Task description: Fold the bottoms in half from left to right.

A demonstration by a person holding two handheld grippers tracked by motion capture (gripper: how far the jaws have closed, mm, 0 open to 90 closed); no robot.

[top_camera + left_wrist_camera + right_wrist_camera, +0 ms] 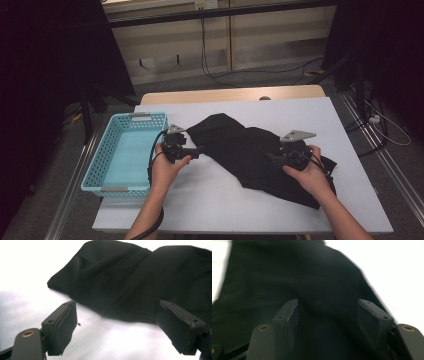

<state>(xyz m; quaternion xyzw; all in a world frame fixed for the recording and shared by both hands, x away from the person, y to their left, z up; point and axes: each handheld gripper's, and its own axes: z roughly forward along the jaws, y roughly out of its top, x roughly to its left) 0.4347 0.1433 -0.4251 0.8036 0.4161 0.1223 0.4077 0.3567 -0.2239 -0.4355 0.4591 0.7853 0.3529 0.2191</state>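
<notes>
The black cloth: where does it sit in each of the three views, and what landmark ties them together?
High view: the black cloth lies crumpled across the middle of the white table, right of the blue basket.
Left gripper view: it spans the top and right, beyond the open jaws.
Right gripper view: it covers the left and centre, under the open jaws.
Shared landmark: the white table.

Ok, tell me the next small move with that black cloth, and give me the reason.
Probably bring the left gripper forward and close it on the near edge of the black cloth. Its jaws stand open just short of that edge, with bare white table between them. The right gripper hovers open over the cloth's other end, gripping nothing. The cloth lies crumpled beside the blue basket.
</notes>
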